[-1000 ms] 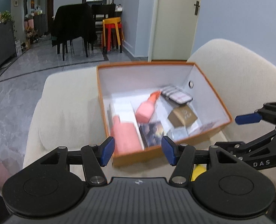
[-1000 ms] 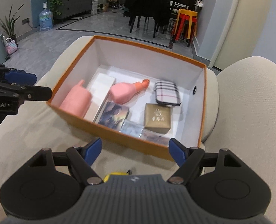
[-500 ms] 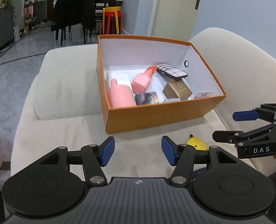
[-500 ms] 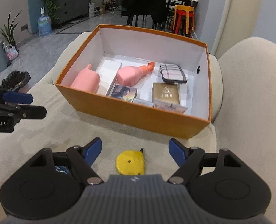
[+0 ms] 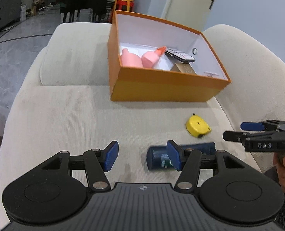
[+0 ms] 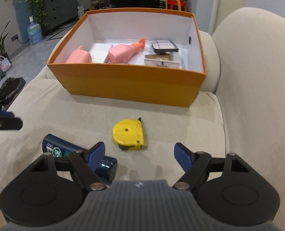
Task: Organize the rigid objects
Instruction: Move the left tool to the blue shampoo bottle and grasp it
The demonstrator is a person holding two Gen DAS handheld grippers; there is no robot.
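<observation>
Two tongs: left tongs (image 5: pixel 141 158) and right tongs (image 6: pixel 139 156), both nearest the viewer, part open, holding nothing, touching nothing.
Near, on sofa cushion (image 6: pixel 65 111): dark blue tube (image 6: pixel 65 150) lying flat, left of centre, just ahead of the left tongs.
Just beyond, to the right: yellow tape measure (image 6: pixel 129 133), lying flat, ahead of the right tongs.
Farther: orange box (image 6: pixel 130 84), open, with pink bottles, a plaid case and small cartons inside.
Step in hand: approaching the two loose items, as I judge it.
Next move: lower each pair around its item, close, carry to the box.
</observation>
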